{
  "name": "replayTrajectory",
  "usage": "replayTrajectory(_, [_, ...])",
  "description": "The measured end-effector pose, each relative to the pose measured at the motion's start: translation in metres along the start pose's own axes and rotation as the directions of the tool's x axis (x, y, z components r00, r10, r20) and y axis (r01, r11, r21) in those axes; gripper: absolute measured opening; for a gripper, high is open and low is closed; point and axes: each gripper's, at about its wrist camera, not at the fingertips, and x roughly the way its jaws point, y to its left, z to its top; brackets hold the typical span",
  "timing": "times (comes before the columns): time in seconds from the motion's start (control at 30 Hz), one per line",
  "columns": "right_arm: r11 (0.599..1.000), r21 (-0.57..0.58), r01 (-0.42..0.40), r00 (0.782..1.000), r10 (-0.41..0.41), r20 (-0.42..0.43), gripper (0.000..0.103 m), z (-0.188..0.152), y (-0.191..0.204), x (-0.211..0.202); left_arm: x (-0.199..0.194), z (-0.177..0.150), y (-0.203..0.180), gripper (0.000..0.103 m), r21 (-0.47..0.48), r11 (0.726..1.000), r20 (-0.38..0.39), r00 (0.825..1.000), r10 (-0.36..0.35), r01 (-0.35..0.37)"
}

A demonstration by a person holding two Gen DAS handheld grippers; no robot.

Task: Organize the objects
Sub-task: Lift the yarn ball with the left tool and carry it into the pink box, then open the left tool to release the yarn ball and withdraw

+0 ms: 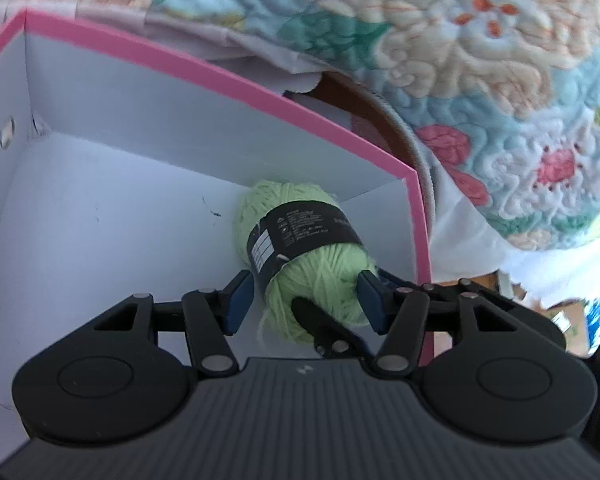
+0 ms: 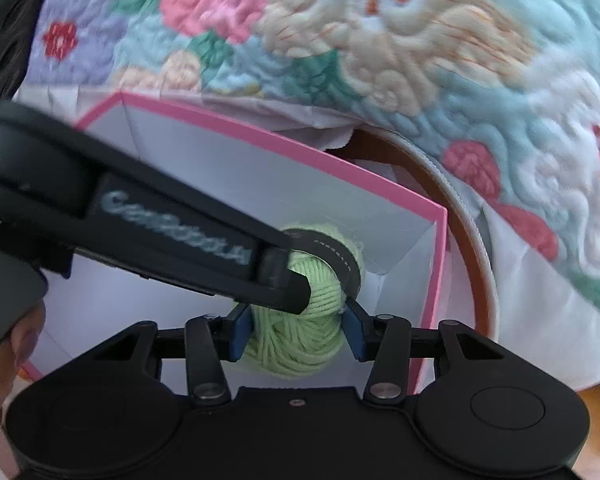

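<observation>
A light green yarn ball with a black paper band lies in the right corner of a white box with a pink rim. My left gripper reaches into the box with its blue pads against both sides of the ball, shut on it. In the right wrist view my right gripper has its pads pressed on the near end of the same yarn ball, inside the box. One left gripper finger crosses from the upper left, its tip on the ball. A right gripper finger shows under the ball.
A quilted floral bedspread hangs behind and to the right of the box. A brown round rim stands between the box and the quilt. The rest of the box floor is bare white. A hand shows at the left edge.
</observation>
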Motion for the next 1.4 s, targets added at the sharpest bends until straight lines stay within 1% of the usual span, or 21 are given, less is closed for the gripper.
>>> replayTrajectory(0.07, [1.000,-0.027,-0.001,1.000,0.000,-0.012,0.052,-0.001,0.001,0.000,0.002,-0.002,0.004,0.051,-0.029,0.999,-0.003,1.000,-0.013,0.013])
replayTrajectory(0.1, [0.999,-0.036,-0.011,1.000,0.011,-0.010,0.052,-0.003,0.000,-0.002,0.002,-0.003,0.004,0.048,-0.021,1.000,-0.003,1.000,-0.021,0.021])
replayTrajectory(0.2, [0.997,-0.029,-0.069,0.998,0.069,-0.002,0.055,-0.009,-0.007,-0.010,0.005,-0.005,0.000,0.045,0.052,0.999,-0.015,1.000,-0.014,0.015])
replayTrajectory(0.27, [0.994,-0.033,-0.109,0.994,0.108,-0.010,0.057,-0.013,-0.011,-0.015,0.005,-0.005,-0.004,0.045,0.103,0.994,-0.025,0.999,-0.030,0.032])
replayTrajectory(0.37, [0.993,-0.047,-0.105,0.995,0.104,-0.003,0.057,-0.017,-0.016,-0.023,0.003,-0.003,-0.011,0.045,0.144,0.989,-0.049,0.999,-0.011,0.018])
replayTrajectory(0.43, [0.995,-0.052,-0.090,0.996,0.091,0.012,0.057,-0.018,-0.019,-0.026,0.000,-0.001,-0.013,0.049,0.145,0.989,-0.063,0.998,-0.009,0.018])
replayTrajectory(0.47, [0.995,-0.055,-0.083,0.996,0.084,0.023,0.056,-0.018,-0.020,-0.027,-0.002,-0.001,-0.014,0.049,0.143,0.989,-0.065,0.998,-0.014,0.023])
replayTrajectory(0.5, [0.995,-0.058,-0.082,0.996,0.084,0.028,0.055,-0.018,-0.020,-0.027,-0.004,0.000,-0.014,0.049,0.143,0.989,-0.059,0.998,-0.013,0.021])
replayTrajectory(0.57, [0.993,-0.080,-0.092,0.995,0.093,0.020,0.040,-0.018,-0.017,-0.023,-0.004,-0.001,-0.015,0.049,0.151,0.989,-0.039,0.999,0.014,-0.008])
replayTrajectory(0.6, [0.991,-0.098,-0.089,0.996,0.091,0.013,0.037,-0.018,-0.014,-0.021,-0.002,-0.002,-0.015,0.048,0.152,0.988,-0.040,0.999,0.031,-0.025])
replayTrajectory(0.63, [0.989,-0.120,-0.082,0.996,0.083,0.005,0.030,-0.019,-0.010,-0.018,0.001,-0.003,-0.014,0.047,0.148,0.988,-0.049,0.998,0.044,-0.036])
replayTrajectory(0.67, [0.987,-0.142,-0.070,0.998,0.070,-0.001,0.027,-0.020,-0.006,-0.016,0.006,-0.004,-0.012,0.046,0.135,0.990,-0.061,0.997,0.056,-0.048])
replayTrajectory(0.73, [0.984,-0.177,-0.036,0.999,0.038,0.006,0.027,-0.022,0.000,-0.013,0.013,-0.008,-0.008,0.041,0.106,0.992,-0.073,0.995,0.069,-0.061])
replayTrajectory(0.8, [0.979,-0.204,-0.017,1.000,0.021,0.017,0.025,-0.022,0.004,-0.010,0.016,-0.011,-0.004,0.038,0.074,0.995,-0.061,0.996,0.065,-0.060])
replayTrajectory(0.9, [0.973,-0.231,-0.006,0.999,0.013,0.030,0.025,-0.018,0.005,-0.004,0.014,-0.010,-0.002,0.037,0.042,0.997,-0.026,0.997,0.066,-0.065])
replayTrajectory(0.97, [0.972,-0.236,0.005,0.999,0.005,0.040,0.025,-0.014,0.004,0.000,0.011,-0.008,0.000,0.037,0.015,0.999,-0.006,0.999,0.053,-0.053])
replayTrajectory(1.03, [0.973,-0.232,0.015,0.999,-0.003,0.050,0.025,-0.008,0.001,0.005,0.005,-0.004,0.001,0.037,-0.001,0.999,0.015,0.999,0.041,-0.041])
replayTrajectory(1.17, [0.975,-0.219,0.039,0.997,-0.025,0.070,0.026,-0.001,-0.008,0.013,-0.005,0.000,0.002,0.037,-0.006,0.999,0.029,0.998,0.047,-0.047])
replayTrajectory(1.23, [0.985,-0.175,0.011,0.998,0.001,0.069,0.026,0.001,-0.014,0.012,-0.008,-0.002,0.003,0.037,-0.002,0.998,0.020,0.998,0.060,-0.060])
replayTrajectory(1.3, [0.994,-0.102,-0.023,0.998,0.030,0.064,0.026,0.001,-0.022,0.005,-0.012,-0.005,0.002,0.037,0.012,0.996,0.016,0.996,0.088,-0.089])
replayTrajectory(1.4, [0.995,0.011,-0.100,0.993,0.099,0.061,0.026,-0.006,-0.032,-0.013,-0.024,-0.015,-0.005,0.041,0.058,0.987,0.047,0.988,0.145,-0.147])
